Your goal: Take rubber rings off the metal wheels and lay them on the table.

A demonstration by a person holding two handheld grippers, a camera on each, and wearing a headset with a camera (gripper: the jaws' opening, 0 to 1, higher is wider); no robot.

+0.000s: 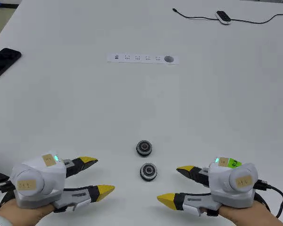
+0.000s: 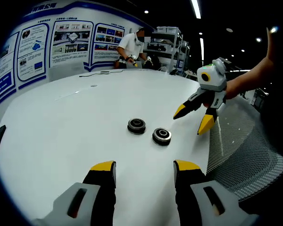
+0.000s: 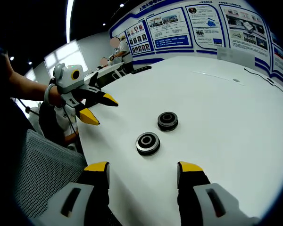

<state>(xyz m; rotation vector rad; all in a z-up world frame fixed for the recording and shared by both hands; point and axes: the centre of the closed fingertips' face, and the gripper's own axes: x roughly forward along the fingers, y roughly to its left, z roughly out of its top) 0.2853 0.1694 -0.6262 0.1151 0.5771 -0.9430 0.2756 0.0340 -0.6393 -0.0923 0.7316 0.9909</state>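
Zero done: near wheel (image 1: 148,171), far wheel (image 1: 144,148) at its 12 o'clock, rings (image 1: 142,173) seemingly still on. Left gripper (image 1: 98,175), right gripper (image 1: 175,184) both apart, empty.

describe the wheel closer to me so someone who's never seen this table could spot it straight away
On the big white table, look at the near edge, in the gap between the left gripper and the right gripper, where two small round wheels lie apart. It is the near wheel, closest to that edge; its face looks brighter silver than the far wheel, which is darker.
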